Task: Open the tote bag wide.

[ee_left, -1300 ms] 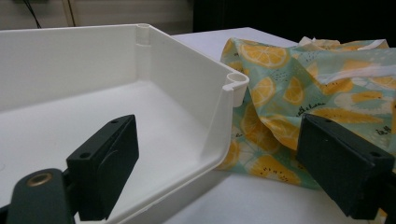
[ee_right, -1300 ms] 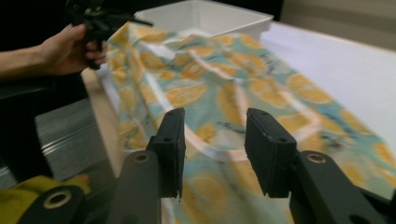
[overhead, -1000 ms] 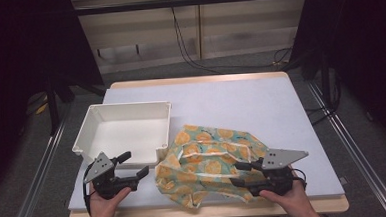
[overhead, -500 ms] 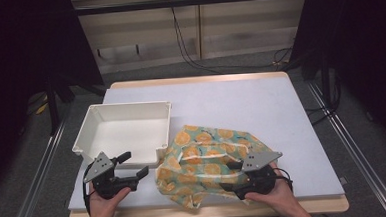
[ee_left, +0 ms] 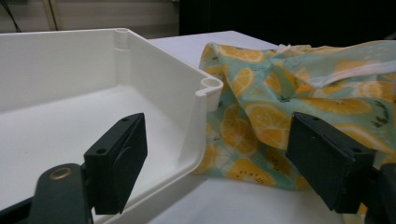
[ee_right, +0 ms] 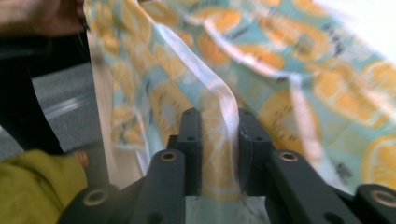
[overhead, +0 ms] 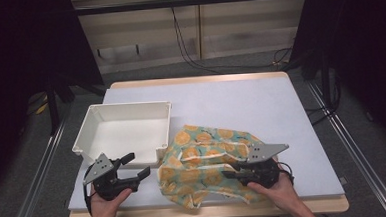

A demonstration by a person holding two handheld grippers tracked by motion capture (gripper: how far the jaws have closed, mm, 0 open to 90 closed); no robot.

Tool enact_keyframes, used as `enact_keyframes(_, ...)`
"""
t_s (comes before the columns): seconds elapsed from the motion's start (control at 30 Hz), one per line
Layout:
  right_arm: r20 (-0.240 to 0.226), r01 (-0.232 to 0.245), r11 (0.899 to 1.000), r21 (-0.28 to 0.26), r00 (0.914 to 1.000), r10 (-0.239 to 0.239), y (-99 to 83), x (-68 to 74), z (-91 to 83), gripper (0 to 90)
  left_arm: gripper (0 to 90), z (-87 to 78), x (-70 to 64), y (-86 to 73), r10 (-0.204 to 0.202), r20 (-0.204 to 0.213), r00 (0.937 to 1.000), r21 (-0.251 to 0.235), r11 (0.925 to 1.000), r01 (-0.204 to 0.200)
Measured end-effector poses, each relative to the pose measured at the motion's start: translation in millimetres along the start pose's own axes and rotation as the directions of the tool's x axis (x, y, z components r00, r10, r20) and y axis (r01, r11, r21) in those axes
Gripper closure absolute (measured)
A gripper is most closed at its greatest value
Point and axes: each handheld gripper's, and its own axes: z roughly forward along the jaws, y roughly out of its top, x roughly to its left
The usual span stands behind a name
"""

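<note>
The lemon-print cloth [overhead: 209, 162] lies crumpled on the table's [overhead: 261, 105] near side, just right of the white bin [overhead: 124, 129]. It looks soft and floppy, so grab the hem. Right gripper [overhead: 232, 175] is clamped on the white-edged fold; left gripper [overhead: 136, 166] hovers, jaws apart.

A pale table in a dim, curtained work bay

Both the left gripper [overhead: 136, 166] and the right gripper [overhead: 227, 174] sit over the near edge of a table [overhead: 240, 101] with a pale bluish-grey top and a light wooden rim. Metal rails [overhead: 353, 145] run along the grey floor [overhead: 40, 196] outside each gripper. Far beyond them stands a beige panelled wall [overhead: 247, 30], with black cables [overhead: 188, 48] hanging down it and a black bar [overhead: 190, 2] crossing in front. Dark curtains [overhead: 22, 47] close off both sides.
</note>
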Motion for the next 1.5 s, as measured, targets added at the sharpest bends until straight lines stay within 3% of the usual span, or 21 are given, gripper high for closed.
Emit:
enact_keyframes(0.13, 0.003, -0.002, 1.000, -0.020, 1.0000, 0.002, 8.7, -6.3, -5.4, 87.6, 25.9, -1.1, -5.1, 2.1, 0.007, 0.032, 0.9995, -0.005, 1.0000, -0.006)
enact_keyframes(0.2, -0.004, -0.013, 0.999, -0.030, 0.9999, 0.013, 12.5, -11.2, -7.0, 89.0, 27.6, -1.2, -6.9, 3.0, 0.008, 0.036, 0.9993, 0.002, 1.0000, -0.009)
enact_keyframes(0.37, 0.008, -0.040, 0.998, -0.055, 0.9992, 0.040, 22.1, -27.3, -7.4, 89.8, 31.1, -3.1, -9.2, 5.8, -0.006, 0.090, 0.9959, -0.013, 0.9999, 0.008)
enact_keyframes(0.43, 0.011, -0.043, 0.997, -0.059, 0.9990, 0.043, 28.3, -33.7, -4.7, 89.8, 32.9, -4.3, -11.6, 9.7, -0.019, 0.114, 0.9933, -0.010, 0.9998, 0.020)
enact_keyframes(0.57, 0.008, -0.039, 0.997, -0.068, 0.9992, 0.040, 41.9, -42.0, 2.5, 89.8, 36.0, -5.1, -20.0, 16.8, 0.017, 0.123, 0.9922, -0.014, 0.9998, -0.016)
enact_keyframes(0.63, 0.007, -0.044, 0.996, -0.072, 0.9990, 0.045, 46.1, -46.7, 6.9, 89.8, 37.3, -5.6, -24.9, 20.0, 0.014, 0.146, 0.9892, -0.029, 0.9995, -0.010)
enact_keyframes(0.7, 0.006, -0.050, 0.996, -0.073, 0.9987, 0.051, 48.7, -52.0, 11.7, 89.8, 38.8, -5.9, -27.7, 23.4, 0.035, 0.154, 0.9875, -0.041, 0.9987, -0.029)
enact_keyframes(0.77, 0.004, -0.061, 0.995, -0.074, 0.9981, 0.062, 50.7, -57.7, 16.6, 89.9, 40.8, -6.7, -29.8, 27.9, 0.028, 0.152, 0.9880, -0.050, 0.9985, -0.021)
enact_keyframes(0.9, 0.006, -0.082, 0.994, -0.079, 0.9965, 0.083, 56.1, -68.2, 26.3, 89.9, 45.1, -4.6, -34.0, 35.3, 0.048, 0.186, 0.9814, -0.075, 0.9966, -0.035)
enact_keyframes(1.0, 0.010, -0.094, 0.993, -0.076, 0.9954, 0.095, 59.9, -76.7, 33.4, 89.9, 47.1, -1.5, -40.2, 39.3, 0.085, 0.190, 0.9782, -0.060, 0.9954, -0.074)
enact_keyframes(1.17, 0.024, -0.116, 0.991, -0.060, 0.9927, 0.118, 62.3, -90.7, 43.5, 89.9, 47.8, 3.8, -48.3, 42.7, 0.094, 0.226, 0.9695, -0.064, 0.9946, -0.081)
enact_keyframes(1.5, 0.073, -0.168, 0.985, -0.034, 0.9827, 0.170, 56.3, -117.3, 54.5, 89.8, 48.6, 12.7, -65.5, 55.8, 0.137, 0.254, 0.9574, -0.075, 0.9897, -0.122)
